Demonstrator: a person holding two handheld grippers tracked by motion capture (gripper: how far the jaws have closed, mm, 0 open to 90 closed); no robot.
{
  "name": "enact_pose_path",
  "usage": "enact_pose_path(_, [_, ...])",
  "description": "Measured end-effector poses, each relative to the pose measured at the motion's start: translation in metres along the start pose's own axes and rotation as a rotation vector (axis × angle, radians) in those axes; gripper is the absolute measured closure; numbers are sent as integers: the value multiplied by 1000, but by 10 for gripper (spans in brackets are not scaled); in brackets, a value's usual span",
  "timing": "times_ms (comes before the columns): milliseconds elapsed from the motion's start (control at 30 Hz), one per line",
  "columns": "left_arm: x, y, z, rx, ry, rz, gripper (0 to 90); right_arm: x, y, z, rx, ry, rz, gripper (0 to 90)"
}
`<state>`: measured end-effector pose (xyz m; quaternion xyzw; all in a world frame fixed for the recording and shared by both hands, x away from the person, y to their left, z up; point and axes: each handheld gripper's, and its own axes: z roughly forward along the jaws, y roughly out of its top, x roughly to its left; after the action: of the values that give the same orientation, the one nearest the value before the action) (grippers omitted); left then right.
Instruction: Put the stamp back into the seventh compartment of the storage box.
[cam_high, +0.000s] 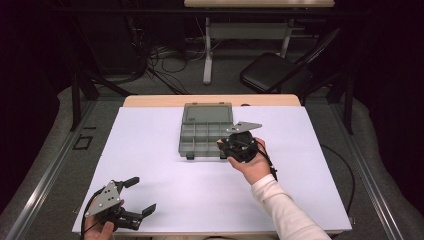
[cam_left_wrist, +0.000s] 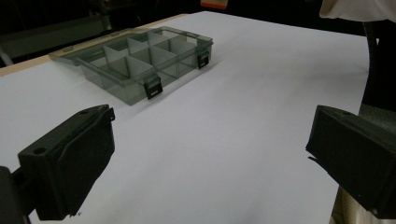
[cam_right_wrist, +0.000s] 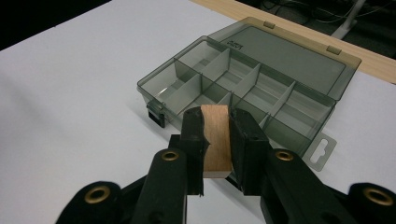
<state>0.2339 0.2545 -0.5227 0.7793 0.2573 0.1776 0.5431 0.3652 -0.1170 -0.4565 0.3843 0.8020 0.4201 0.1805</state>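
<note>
On the table lay one white sheet (cam_high: 165, 170), and on it stood one grey compartment box (cam_high: 206, 131) with one lid (cam_high: 207, 113) folded open on its far side and two black latches (cam_left_wrist: 153, 88) on its near edge. One wooden block (cam_right_wrist: 217, 138) was there. There were two grippers: one left gripper (cam_high: 139, 196) and one right gripper (cam_high: 228, 144). Beyond the table stood one black chair (cam_high: 275, 71).
</note>
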Motion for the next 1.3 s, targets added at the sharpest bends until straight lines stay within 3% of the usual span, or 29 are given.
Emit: enact_pose_path(1300, [0, 0, 0, -4, -2, -3, 8, -16, 20, 36, 61, -60, 38, 763])
